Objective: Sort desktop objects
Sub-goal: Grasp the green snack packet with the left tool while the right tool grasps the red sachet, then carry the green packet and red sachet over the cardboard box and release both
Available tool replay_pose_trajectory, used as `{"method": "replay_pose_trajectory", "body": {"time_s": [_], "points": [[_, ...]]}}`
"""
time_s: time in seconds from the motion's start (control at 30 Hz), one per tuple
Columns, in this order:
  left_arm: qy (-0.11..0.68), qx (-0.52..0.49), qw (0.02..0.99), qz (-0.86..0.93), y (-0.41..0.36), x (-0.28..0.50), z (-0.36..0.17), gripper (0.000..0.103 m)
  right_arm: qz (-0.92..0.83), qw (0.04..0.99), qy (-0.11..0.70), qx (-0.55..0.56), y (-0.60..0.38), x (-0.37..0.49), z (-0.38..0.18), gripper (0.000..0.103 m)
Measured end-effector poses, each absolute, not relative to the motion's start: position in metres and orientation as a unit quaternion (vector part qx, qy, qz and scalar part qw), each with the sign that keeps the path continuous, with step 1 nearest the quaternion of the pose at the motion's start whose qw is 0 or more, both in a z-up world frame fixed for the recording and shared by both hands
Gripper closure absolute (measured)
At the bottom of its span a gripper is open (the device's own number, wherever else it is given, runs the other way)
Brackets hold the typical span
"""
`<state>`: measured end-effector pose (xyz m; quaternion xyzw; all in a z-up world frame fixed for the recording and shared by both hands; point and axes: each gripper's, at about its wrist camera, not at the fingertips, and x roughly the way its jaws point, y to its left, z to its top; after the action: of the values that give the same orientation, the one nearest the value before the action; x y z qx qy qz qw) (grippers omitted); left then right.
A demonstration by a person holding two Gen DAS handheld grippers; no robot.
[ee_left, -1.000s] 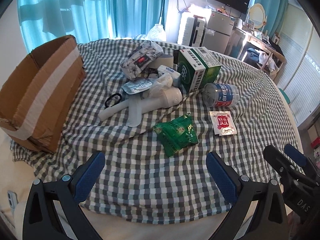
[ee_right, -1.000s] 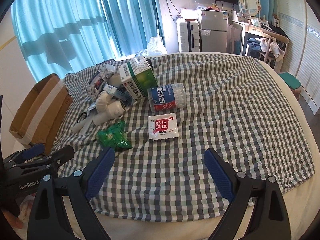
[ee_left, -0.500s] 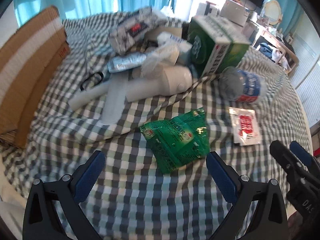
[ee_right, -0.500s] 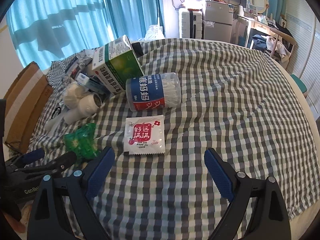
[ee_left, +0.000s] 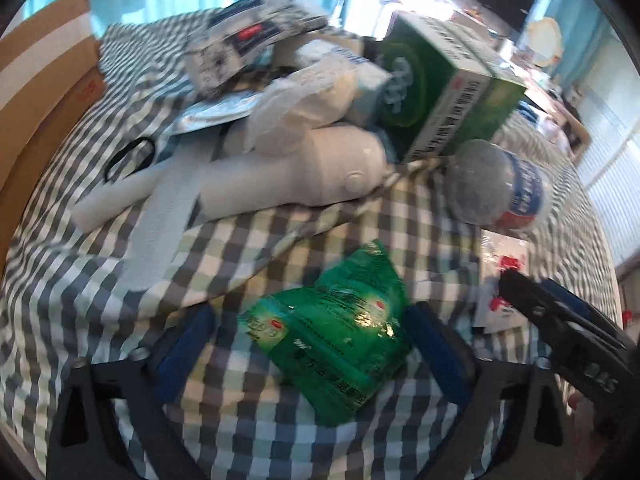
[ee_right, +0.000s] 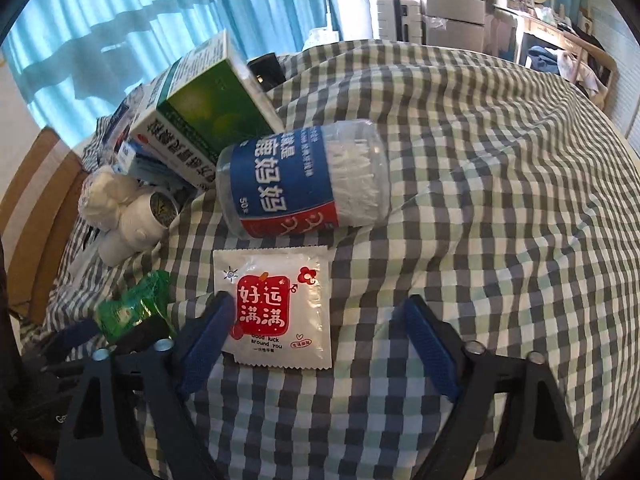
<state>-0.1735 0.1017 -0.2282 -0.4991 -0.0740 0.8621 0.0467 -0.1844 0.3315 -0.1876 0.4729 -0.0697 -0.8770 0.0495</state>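
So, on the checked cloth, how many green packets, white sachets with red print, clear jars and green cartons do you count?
Green packet: 1
White sachet: 1
Clear jar: 1
Green carton: 1
Total: 4

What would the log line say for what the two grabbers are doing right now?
left gripper: jaws closing around green packet | right gripper: jaws closing around white sachet | neither lifted

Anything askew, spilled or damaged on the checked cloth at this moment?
Nothing spilled or visibly damaged. The odd part is the jumble: the green box lies tilted on the pile, the clear swab jar lies on its side against it, and the cloth is bunched under the white bottle.
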Motion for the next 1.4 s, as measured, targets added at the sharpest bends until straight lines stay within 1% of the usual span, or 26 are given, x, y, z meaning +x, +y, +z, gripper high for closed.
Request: {"method": "replay_pose_trajectory", "body": {"time_s": [0.03, 0.1, 0.17, 0.2, 0.27, 0.3, 0.33, 0.37, 0.4, 0.5, 0.77, 0.97, 1.23, 1.4], "points": [[-0.071, -0.497, 0.056, 0.863, 0.103, -0.173, -0.226, 0.018, -0.875, 0.054, -0.068, 0.476, 0.33, -0.185, -0.189, 0.027], [-0.071, -0.498, 0.072, 0.861, 0.105, -0.172, -0.224, 0.037, -0.872, 0.061, -0.066, 0.481, 0.324, -0.186, -0.193, 0.028], [-0.074, -0.498, 0.082, 0.86, 0.103, -0.172, -0.223, 0.043, -0.872, 0.069, -0.063, 0.481, 0.319, -0.186, -0.194, 0.028], [-0.079, -0.496, 0.083, 0.861, 0.099, -0.173, -0.223, 0.053, -0.872, 0.074, -0.061, 0.481, 0.317, -0.186, -0.195, 0.029], [-0.102, -0.497, 0.093, 0.857, 0.09, -0.176, -0.224, 0.068, -0.872, 0.073, -0.049, 0.482, 0.313, -0.186, -0.198, 0.034], [-0.11, -0.5, 0.094, 0.854, 0.086, -0.176, -0.225, 0.069, -0.872, 0.071, -0.04, 0.483, 0.31, -0.185, -0.199, 0.041], [-0.112, -0.502, 0.096, 0.852, 0.084, -0.176, -0.225, 0.071, -0.874, 0.067, -0.032, 0.481, 0.308, -0.184, -0.199, 0.051], [-0.109, -0.502, 0.099, 0.852, 0.084, -0.176, -0.224, 0.073, -0.875, 0.066, -0.03, 0.478, 0.309, -0.182, -0.199, 0.055], [-0.102, -0.5, 0.102, 0.854, 0.085, -0.175, -0.221, 0.074, -0.875, 0.066, -0.03, 0.478, 0.309, -0.182, -0.198, 0.061], [-0.094, -0.499, 0.105, 0.855, 0.086, -0.173, -0.215, 0.075, -0.875, 0.066, -0.033, 0.479, 0.309, -0.177, -0.195, 0.064], [-0.092, -0.488, 0.102, 0.862, 0.078, -0.163, -0.192, 0.075, -0.88, 0.054, -0.04, 0.47, 0.313, -0.152, -0.171, 0.064], [-0.075, -0.458, 0.088, 0.881, 0.07, -0.137, -0.154, 0.075, -0.89, 0.054, -0.044, 0.45, 0.306, -0.127, -0.129, 0.064], [-0.091, -0.407, 0.081, 0.905, 0.041, -0.119, -0.09, 0.075, -0.908, 0.068, -0.023, 0.413, 0.273, -0.093, -0.069, 0.064], [-0.093, -0.378, 0.08, 0.918, 0.026, -0.1, -0.059, 0.075, -0.916, 0.078, -0.011, 0.393, 0.254, -0.072, -0.035, 0.064]]}}
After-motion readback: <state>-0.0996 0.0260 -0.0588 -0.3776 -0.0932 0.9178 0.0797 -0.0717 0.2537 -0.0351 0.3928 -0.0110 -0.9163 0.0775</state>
